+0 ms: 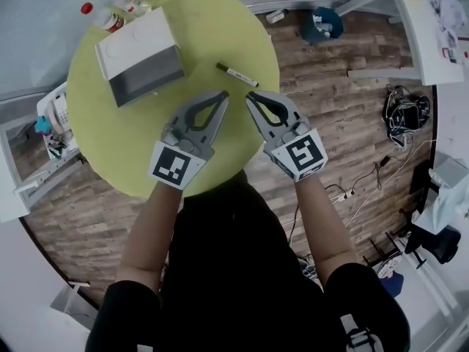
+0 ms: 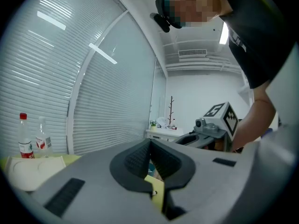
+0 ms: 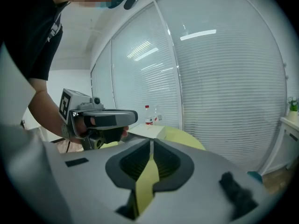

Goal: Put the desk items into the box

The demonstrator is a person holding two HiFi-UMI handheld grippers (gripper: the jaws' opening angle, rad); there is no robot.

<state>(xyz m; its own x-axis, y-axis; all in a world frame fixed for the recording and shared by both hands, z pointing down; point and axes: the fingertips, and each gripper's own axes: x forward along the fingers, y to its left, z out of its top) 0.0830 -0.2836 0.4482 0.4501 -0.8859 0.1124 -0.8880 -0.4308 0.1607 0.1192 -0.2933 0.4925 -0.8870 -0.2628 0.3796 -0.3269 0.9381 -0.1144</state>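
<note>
A round yellow-green table carries a white box, open toward me, at its back left. A black marker pen lies on the table just right of the box. My left gripper and right gripper hover side by side over the table's near part, tips close together a little short of the pen. Both are shut and hold nothing. The left gripper view shows its shut jaws with the box at left. In the right gripper view the jaws are shut over the table.
Two bottles stand behind the box at the table's far edge. On the wooden floor are a blue bin past the table, cables at right and a white cart at left. A white desk is at far right.
</note>
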